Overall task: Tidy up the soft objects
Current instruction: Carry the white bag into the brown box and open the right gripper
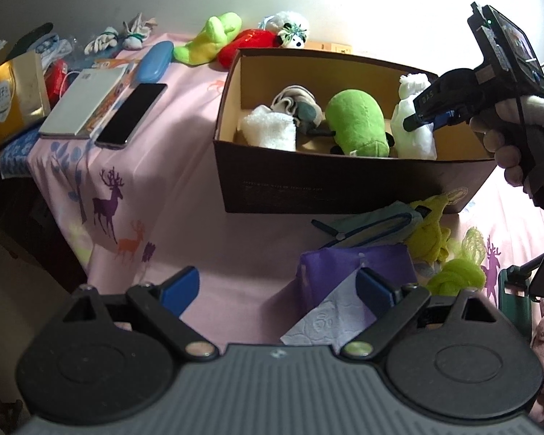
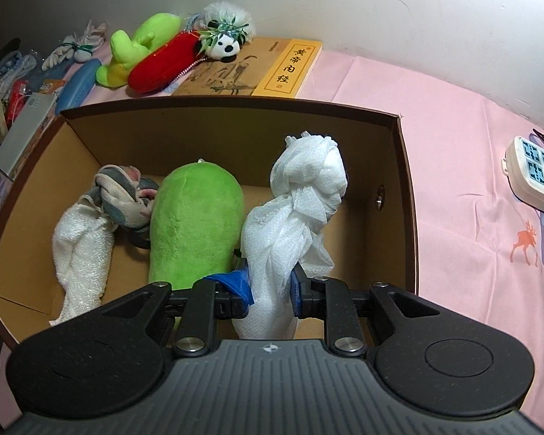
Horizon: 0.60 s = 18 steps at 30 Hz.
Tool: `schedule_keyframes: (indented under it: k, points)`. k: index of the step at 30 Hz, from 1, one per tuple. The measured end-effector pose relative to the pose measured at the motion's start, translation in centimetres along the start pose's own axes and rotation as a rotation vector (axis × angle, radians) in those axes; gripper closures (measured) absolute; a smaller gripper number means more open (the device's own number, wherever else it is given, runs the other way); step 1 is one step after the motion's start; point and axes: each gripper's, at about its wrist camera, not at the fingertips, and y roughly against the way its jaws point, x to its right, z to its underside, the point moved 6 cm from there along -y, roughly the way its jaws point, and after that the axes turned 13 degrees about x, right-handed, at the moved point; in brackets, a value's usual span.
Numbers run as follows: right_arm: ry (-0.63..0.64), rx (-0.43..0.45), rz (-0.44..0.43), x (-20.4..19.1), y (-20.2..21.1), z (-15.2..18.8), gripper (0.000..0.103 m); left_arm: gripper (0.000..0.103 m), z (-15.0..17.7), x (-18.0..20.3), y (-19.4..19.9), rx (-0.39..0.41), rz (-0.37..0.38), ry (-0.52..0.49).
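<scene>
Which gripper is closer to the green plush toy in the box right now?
Right. The right gripper is over the box, shut on the white knotted cloth right beside the green plush toy. The left gripper hangs open outside the box, over the pink tablecloth.

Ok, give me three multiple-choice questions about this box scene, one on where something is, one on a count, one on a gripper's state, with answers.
1. Where is the black phone?
A. inside the box
B. on the pink cloth, left of the box
C. on the yellow book

2. How many soft things are in the box?
A. two
B. four
C. six

3. What is the right gripper doing?
A. shut on the white knotted cloth
B. open over the table
C. holding the green plush

Answers: 1 B, it lies beside the grey notebook. 2 B: white towel, grey-patterned cloth, green plush, knotted cloth. 3 A, both pads pinch its lower part.
</scene>
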Motion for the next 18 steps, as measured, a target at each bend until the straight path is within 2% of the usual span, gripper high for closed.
schedule_keyframes:
  k: [4,12,18]
  points:
    - [-0.034,-0.03,0.012,0.8,-0.8,0.3,0.1,0.01,0.2,-0.2,-0.3,-0.013,-0.005,0.005]
    - [-0.034,-0.033,0.026,0.4,-1.6,0.5,0.096,0.01,0.1,-0.1,-0.7,-0.018,-0.007,0.008]
    - [-0.046,-0.027,-0.003,0.5,-1.4,0.3,0.095,0.01,0.0,-0.1,-0.8,-0.02,-0.011,0.011]
